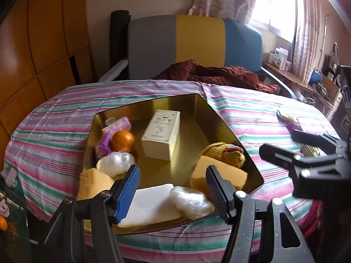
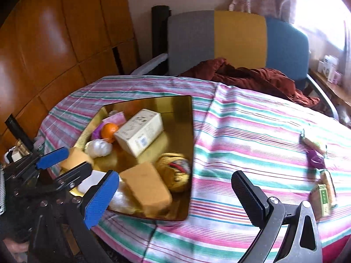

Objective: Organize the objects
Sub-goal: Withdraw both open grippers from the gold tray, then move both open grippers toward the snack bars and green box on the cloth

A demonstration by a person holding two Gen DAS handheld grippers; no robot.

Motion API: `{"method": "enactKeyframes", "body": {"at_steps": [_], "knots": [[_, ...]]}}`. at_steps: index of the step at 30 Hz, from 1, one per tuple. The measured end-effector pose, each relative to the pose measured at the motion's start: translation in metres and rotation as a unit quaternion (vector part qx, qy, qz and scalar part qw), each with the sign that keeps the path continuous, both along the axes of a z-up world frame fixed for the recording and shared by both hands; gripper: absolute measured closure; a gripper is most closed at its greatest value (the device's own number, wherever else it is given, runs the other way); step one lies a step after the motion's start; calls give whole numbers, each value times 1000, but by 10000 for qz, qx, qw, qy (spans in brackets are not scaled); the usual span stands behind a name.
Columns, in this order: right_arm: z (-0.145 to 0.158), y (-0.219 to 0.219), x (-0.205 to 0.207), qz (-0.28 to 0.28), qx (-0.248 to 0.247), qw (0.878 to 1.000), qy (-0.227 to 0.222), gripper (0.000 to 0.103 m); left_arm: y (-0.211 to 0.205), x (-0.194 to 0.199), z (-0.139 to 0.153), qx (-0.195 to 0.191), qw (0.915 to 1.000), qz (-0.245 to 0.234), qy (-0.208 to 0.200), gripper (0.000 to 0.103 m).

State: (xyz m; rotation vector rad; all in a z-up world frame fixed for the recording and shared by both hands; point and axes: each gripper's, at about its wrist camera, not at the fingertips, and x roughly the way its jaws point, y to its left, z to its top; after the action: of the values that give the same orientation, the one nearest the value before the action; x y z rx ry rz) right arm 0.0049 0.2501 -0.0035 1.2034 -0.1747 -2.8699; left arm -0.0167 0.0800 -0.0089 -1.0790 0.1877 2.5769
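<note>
Evidently sorting, the left gripper (image 1: 173,184) hangs spread and empty over the gold tray (image 1: 221,120), where box (image 1: 161,134), orange (image 1: 123,140) and sponges sit gathered. From the right wrist, the right gripper (image 2: 175,199) gapes empty beside the tray (image 2: 190,131), while wrapped snacks (image 2: 322,175) lie well apart on the cloth (image 2: 252,127), likely next.

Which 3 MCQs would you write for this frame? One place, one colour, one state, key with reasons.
1. Where is the orange?
A. in the gold tray
B. on the chair
C. on the striped cloth

2. What colour is the middle band of the chair back?
A. red
B. yellow
C. white

3. How is the left gripper?
A. shut on the orange
B. shut on a sponge
C. open, holding nothing

Key: 1 A, it sits beside the white box inside the tray; 2 B, yellow between grey and blue; 3 C, fingers spread, gap empty.
</note>
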Motion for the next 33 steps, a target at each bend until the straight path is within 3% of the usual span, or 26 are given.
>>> {"method": "enactKeyframes", "body": {"at_steps": [10,18,27,33], "knots": [[-7,75,5,-913,-27,9956,-215,0,34,5,1,-114,9989,-465,-9,40],[0,159,21,-1897,66,9816,-195,0,62,6,2,-192,9965,-807,-17,40],[8,260,40,-2947,370,9548,-100,0,100,8,0,-274,9919,-1242,-73,40],[-11,313,56,-3756,-176,9265,-175,0,133,8,-6,-330,9868,-1574,-214,40]]}}
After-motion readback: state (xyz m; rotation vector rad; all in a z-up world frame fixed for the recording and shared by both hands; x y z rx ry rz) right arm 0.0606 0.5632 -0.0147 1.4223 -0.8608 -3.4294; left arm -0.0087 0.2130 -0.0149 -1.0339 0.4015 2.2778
